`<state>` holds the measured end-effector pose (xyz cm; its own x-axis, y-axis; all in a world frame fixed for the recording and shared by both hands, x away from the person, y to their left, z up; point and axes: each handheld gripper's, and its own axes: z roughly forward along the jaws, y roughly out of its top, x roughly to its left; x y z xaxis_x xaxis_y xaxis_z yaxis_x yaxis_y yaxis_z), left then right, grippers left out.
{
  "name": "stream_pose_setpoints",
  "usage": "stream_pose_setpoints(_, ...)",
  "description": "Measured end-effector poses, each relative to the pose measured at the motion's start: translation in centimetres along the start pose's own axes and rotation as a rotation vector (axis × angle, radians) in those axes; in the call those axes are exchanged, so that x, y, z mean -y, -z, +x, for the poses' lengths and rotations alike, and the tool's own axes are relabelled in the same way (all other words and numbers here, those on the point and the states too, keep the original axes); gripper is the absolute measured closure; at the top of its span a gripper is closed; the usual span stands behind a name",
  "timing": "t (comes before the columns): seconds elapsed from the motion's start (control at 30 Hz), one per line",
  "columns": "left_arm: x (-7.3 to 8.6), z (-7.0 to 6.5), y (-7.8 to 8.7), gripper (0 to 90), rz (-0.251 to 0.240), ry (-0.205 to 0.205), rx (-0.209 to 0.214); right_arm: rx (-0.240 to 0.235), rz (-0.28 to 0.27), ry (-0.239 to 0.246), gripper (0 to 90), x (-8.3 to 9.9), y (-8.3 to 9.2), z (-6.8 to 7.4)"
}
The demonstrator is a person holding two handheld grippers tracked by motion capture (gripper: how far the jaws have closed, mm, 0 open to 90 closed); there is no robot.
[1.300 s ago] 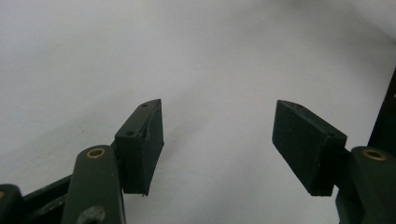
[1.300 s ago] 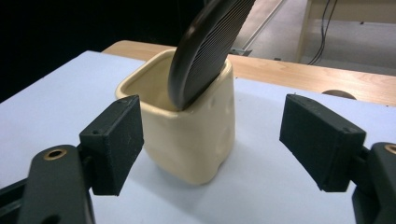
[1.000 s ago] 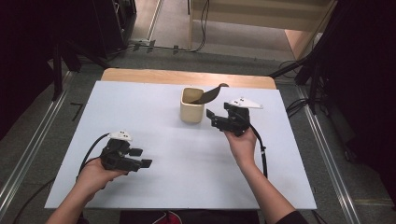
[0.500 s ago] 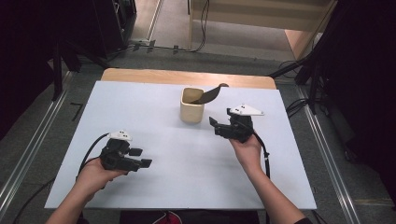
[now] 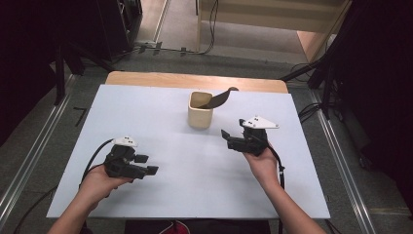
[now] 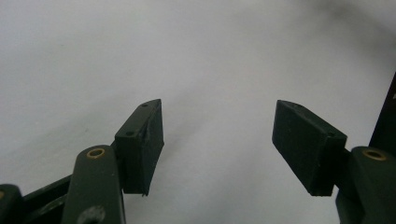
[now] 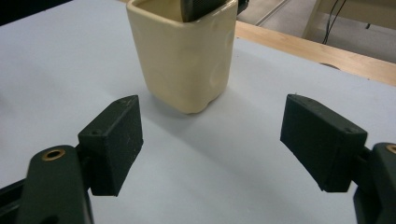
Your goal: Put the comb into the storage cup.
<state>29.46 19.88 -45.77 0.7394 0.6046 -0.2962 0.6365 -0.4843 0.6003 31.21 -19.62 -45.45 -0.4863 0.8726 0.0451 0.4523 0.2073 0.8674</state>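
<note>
Cup point(image 5: 200, 111) near far table edge point(image 5: 195, 80) | both claws released, bare sheet around

The left gripper point(image 6: 218, 140) pointed down at a plain, pale grey-white table surface point(image 6: 187, 46), its two black, blocky jaws rising from the bottom edge and standing wide apart. Nothing lay between them; the bare surface showed through the gap. Each jaw carried a flat rectangular pad, and a brass-coloured rivet point(image 6: 95, 153) sat on the dark arm behind the left-hand one. A soft shadow darkened the upper right corner.
</note>
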Motion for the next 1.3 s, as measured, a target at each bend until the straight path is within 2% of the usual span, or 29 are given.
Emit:
stream_pose_setpoints(0.63,0.0,0.0,-0.1,34.8,-0.002,-0.004,0.001,-0.04,0.054,0.074,19.3,2.1,1.1,0.5)
stream_pose_setpoints(1.3,0.2,0.1,-0.1,34.8,-0.014,-0.009,0.006,-0.069,0.09,0.088,19.3,4.0,3.6,0.4)
